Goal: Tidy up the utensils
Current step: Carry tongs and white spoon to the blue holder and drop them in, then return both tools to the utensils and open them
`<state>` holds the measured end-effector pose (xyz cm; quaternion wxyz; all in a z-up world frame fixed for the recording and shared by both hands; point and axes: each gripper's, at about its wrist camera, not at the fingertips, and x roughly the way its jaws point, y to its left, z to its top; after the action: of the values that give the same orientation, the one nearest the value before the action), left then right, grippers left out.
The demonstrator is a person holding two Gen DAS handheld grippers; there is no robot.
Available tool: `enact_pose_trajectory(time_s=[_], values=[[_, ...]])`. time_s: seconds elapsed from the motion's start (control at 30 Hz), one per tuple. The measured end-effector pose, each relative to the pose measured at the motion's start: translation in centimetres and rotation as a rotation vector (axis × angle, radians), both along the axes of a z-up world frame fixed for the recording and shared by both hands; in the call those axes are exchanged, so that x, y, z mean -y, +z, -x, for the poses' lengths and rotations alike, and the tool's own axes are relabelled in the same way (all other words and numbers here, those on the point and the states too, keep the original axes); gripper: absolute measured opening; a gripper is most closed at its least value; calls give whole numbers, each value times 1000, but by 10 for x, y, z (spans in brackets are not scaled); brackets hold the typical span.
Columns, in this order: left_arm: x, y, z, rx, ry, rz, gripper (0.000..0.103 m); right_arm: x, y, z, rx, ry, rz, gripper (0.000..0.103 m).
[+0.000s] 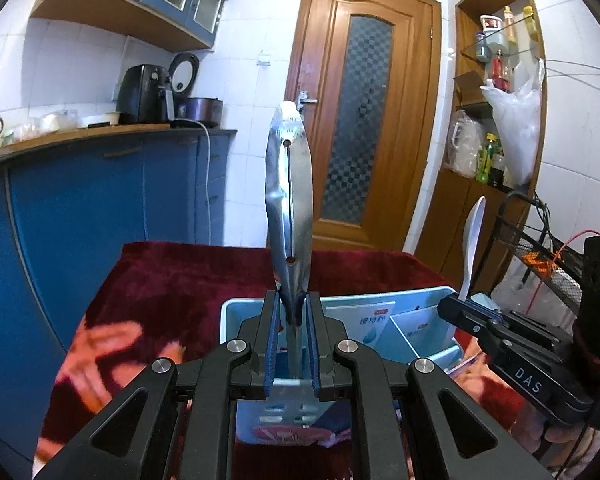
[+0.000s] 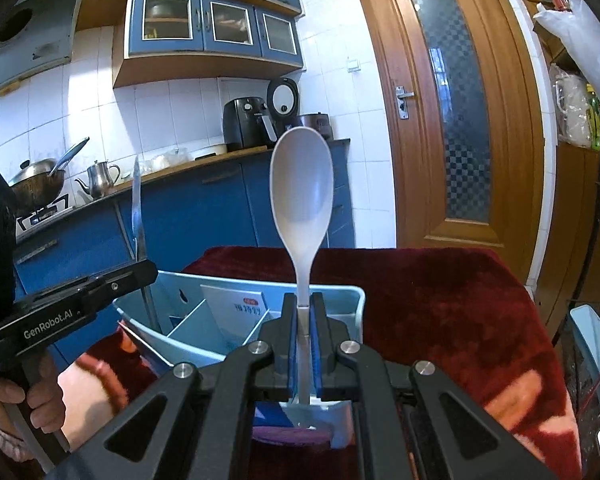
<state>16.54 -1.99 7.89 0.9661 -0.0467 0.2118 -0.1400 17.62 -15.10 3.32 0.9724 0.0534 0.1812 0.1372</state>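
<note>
My left gripper (image 1: 291,312) is shut on a steel slotted spatula (image 1: 290,184), held upright with its blade up, over the light blue divided utensil caddy (image 1: 416,330). My right gripper (image 2: 303,316) is shut on a white plastic spoon (image 2: 302,188), upright with its bowl up, over the same caddy (image 2: 188,320). The right gripper and spoon (image 1: 473,236) show at the right of the left wrist view. The left gripper (image 2: 140,270) and spatula, edge-on (image 2: 137,208), show at the left of the right wrist view.
The caddy sits on a table under a dark red patterned cloth (image 2: 440,300). Blue kitchen cabinets (image 1: 100,200) stand to the left, a wooden door (image 1: 364,120) behind. A black wire rack (image 1: 540,256) stands at the right.
</note>
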Motion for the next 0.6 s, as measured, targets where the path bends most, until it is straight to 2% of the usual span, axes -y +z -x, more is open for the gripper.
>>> enact_pose_trajectory(time_s=[0.03,0.13,0.37,0.6], values=[[0,0,1,-11,-3,1,13,0,0,1,-2,1,-1,9],[0,-1,3,-31,2,-5,15,1,1,6,-4,0,-12,23],[-3,0,13,-48,5,-10,24,0,5,16,-8,4,-13,26],[-8,5,26,-57,-9,-16,25,1,9,29,-24,-21,-3,28]])
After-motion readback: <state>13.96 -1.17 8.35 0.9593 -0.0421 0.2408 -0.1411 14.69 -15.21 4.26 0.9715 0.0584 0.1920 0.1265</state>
